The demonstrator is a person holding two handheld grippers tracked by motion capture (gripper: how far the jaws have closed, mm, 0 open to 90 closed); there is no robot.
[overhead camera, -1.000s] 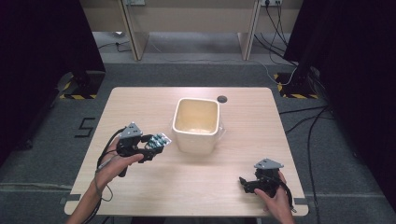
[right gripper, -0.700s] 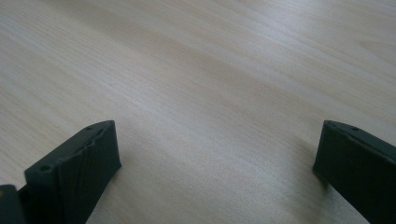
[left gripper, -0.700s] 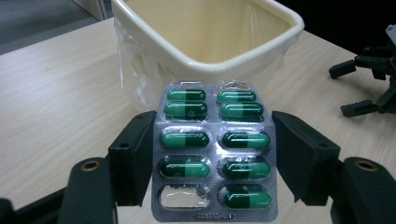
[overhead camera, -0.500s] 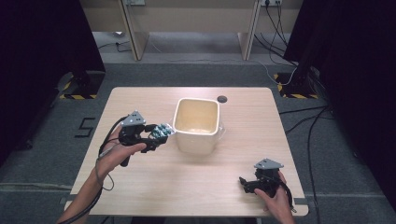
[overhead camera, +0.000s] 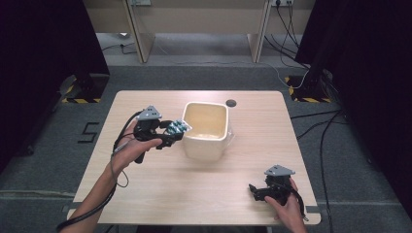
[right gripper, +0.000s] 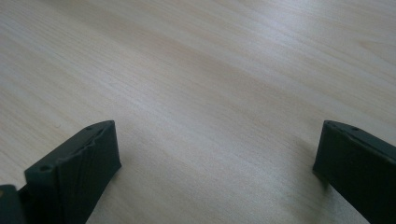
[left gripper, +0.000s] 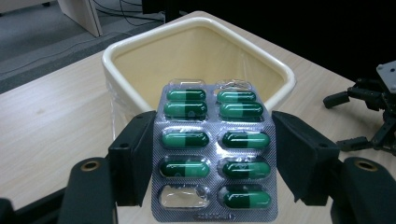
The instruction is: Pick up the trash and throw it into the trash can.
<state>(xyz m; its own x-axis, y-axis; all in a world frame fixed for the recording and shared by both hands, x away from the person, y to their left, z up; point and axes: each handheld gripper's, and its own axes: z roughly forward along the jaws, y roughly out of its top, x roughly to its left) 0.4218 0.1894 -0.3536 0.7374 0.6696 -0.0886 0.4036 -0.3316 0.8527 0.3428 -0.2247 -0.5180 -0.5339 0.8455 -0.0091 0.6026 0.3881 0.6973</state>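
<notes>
A cream square bin [overhead camera: 206, 130] [left gripper: 140, 56] stands at the middle of the wooden table [overhead camera: 145, 194]. My left gripper [overhead camera: 171, 130] [left gripper: 212, 154] is shut on a silver blister pack of green capsules [left gripper: 214, 163] [overhead camera: 178, 127], held just left of the bin's rim and raised above the table. One pocket at the pack's lower left looks empty. My right gripper [overhead camera: 256, 190] [right gripper: 215, 163] rests low at the table's front right, jaws wide apart over bare wood, nothing between them.
A small dark round spot [overhead camera: 231, 103] lies on the table behind the bin. Cables [overhead camera: 311, 126] trail across the grey floor to the right. Desk legs [overhead camera: 138, 43] stand beyond the table's far edge.
My left gripper has carried the blister pack up and to the right, from the table's left side to the bin's left rim. The right gripper has stayed put.
</notes>
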